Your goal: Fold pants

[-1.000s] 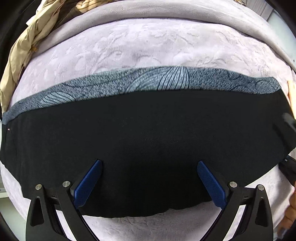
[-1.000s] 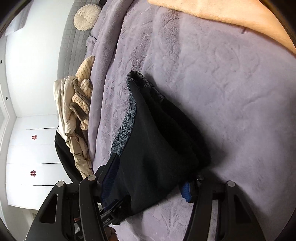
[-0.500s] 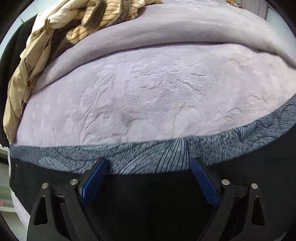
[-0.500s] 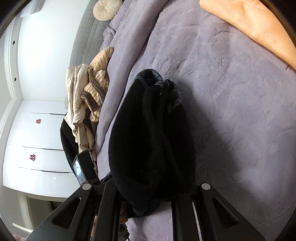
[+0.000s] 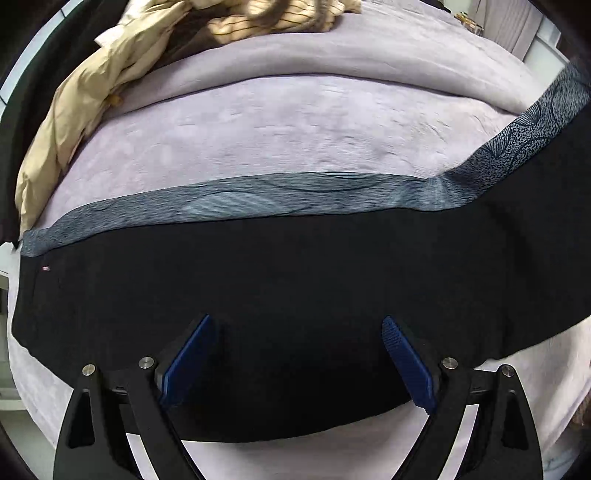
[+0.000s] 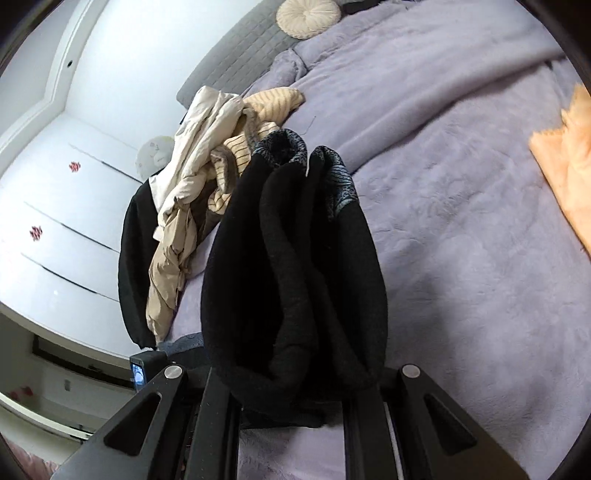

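Black pants (image 5: pixel 295 266) with a grey patterned side band (image 5: pixel 258 199) lie stretched across the lilac bed. Their right end rises off the bed toward the upper right. My left gripper (image 5: pixel 295 319) points down over the middle of the black fabric. It is open, its blue pads (image 5: pixel 192 354) wide apart and not pinching the cloth. In the right wrist view, my right gripper (image 6: pixel 291 384) is shut on a bunched end of the pants (image 6: pixel 295 258). That bunch hangs in thick folds in front of the camera and hides the fingertips.
A lilac plush blanket (image 6: pixel 461 221) covers the bed. A pile of beige and striped clothes (image 6: pixel 199 166) lies near the bed's edge, with a black garment (image 6: pixel 129 258) hanging beside it. An orange cloth (image 6: pixel 565 166) lies at the right, a round cushion (image 6: pixel 308 14) at the headboard, and white cabinets (image 6: pixel 55 221) beyond.
My right gripper closed on the pants' end, rolled and lifted it off the bed. My left gripper slid toward the patterned band and back, and its jaws narrowed slightly.
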A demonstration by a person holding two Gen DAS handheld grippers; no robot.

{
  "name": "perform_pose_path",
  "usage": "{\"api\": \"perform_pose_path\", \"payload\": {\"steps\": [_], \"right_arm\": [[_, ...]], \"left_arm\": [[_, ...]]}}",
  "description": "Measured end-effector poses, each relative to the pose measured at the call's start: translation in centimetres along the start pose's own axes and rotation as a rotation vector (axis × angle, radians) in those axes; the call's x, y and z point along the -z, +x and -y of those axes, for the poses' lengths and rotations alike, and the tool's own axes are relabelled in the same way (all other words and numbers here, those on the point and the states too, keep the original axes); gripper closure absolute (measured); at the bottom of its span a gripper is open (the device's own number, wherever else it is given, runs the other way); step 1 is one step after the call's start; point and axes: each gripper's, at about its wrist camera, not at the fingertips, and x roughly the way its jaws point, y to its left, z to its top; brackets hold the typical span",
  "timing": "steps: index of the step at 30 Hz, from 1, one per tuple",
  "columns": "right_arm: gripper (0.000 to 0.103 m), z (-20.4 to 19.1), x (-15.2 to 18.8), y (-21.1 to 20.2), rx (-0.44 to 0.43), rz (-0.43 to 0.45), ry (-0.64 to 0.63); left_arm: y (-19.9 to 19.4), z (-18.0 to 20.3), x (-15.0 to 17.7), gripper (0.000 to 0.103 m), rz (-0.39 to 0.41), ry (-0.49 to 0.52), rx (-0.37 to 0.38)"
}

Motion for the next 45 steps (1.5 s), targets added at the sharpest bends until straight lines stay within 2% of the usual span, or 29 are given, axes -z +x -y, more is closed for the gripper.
{"api": "perform_pose_path", "payload": {"steps": [3,6,11,13,14,15,16,17,18,21,22,24,25,28,30,33,35,36,37,38,39,40,42,45], "right_arm": [[0.09,-5.5,1.6,2.0,0.05,-0.016,-0.102],[0.09,-10.6,4.6,5.9,0.124,-0.075,-0.197],[0.087,-17.9,11.7,16.0,0.303,-0.223,-0.38],[0.075,-19.3,14.4,19.7,0.4,-0.284,-0.451],[0.072,-20.2,15.8,21.3,0.487,-0.298,-0.509],[0.061,-21.3,17.3,22.3,0.568,-0.299,-0.581],[0.05,-22.4,18.2,22.7,0.607,-0.292,-0.636],[0.04,-23.6,19.1,22.5,0.616,-0.284,-0.683],[0.037,-24.9,19.8,21.8,0.586,-0.275,-0.718],[0.036,-27.3,20.7,18.2,0.405,-0.266,-0.748],[0.036,-27.3,20.4,17.1,0.369,-0.263,-0.724],[0.036,-24.8,18.6,14.9,0.295,-0.266,-0.55],[0.036,-22.4,17.2,14.0,0.272,-0.269,-0.402],[0.036,-14.2,14.5,12.8,0.201,-0.296,0.051],[0.043,-10.5,13.9,12.3,0.167,-0.29,0.201],[0.051,-7.4,13.6,12.7,0.093,-0.286,0.337],[0.054,-5.5,13.8,13.3,0.034,-0.281,0.448],[0.057,-4.6,14.1,13.7,0.022,-0.28,0.502],[0.066,-3.8,14.4,14.1,0.019,-0.285,0.553],[0.086,-3.4,14.6,14.5,0.019,-0.285,0.587],[0.094,-3.0,15.0,14.7,0.009,-0.288,0.63],[0.097,-3.0,15.1,14.6,-0.013,-0.284,0.654],[0.098,-4.5,14.6,13.7,-0.038,-0.264,0.597],[0.098,-6.7,13.8,14.3,-0.039,-0.291,0.498]], "left_arm": [[-1.0,-4.2,0.3,0.01,0.009,0.001,-0.011],[-1.9,-9.4,0.6,0.01,0.014,-0.034,-0.02],[-2.0,-16.7,2.2,0.01,0.005,-0.102,-0.077],[-1.7,-19.0,2.6,0.01,-0.01,-0.13,-0.093],[-1.7,-20.0,2.6,0.01,-0.013,-0.137,-0.096],[-1.8,-20.8,2.8,0.01,-0.014,-0.144,-0.098],[-1.9,-21.5,2.8,0.01,-0.01,-0.147,-0.099],[-2.0,-22.1,2.9,0.01,-0.006,-0.147,-0.1],[-2.4,-22.9,3.0,0.01,0.0,-0.146,-0.099],[-3.0,-23.4,3.2,0.01,0.006,-0.144,-0.068],[-3.5,-23.0,3.2,0.01,0.007,-0.142,-0.049],[-4.6,-22.1,3.0,0.01,0.011,-0.129,0.018],[-4.1,-22.2,2.3,0.01,0.009,-0.116,0.053],[-4.3,-19.1,1.4,0.01,-0.005,-0.05,0.17],[-3.7,-16.2,0.9,0.01,-0.036,-0.01,0.228],[-1.8,-12.6,0.6,0.011,-0.092,0.037,0.243],[-0.4,-10.9,1.0,0.034,-0.136,0.05,0.241],[0.1,-10.4,1.3,0.035,-0.153,0.055,0.243],[0.6,-9.9,1.7,0.038,-0.174,0.055,0.233],[1.2,-10.2,1.8,0.043,-0.181,0.05,0.23],[1.2,-10.2,2.0,0.043,-0.185,0.04,0.238],[0.9,-10.3,2.0,0.043,-0.179,0.035,0.233],[-0.6,-10.4,2.3,0.043,-0.129,0.048,0.209],[-1.5,-10.8,2.9,0.043,-0.067,0.075,0.15]]}}
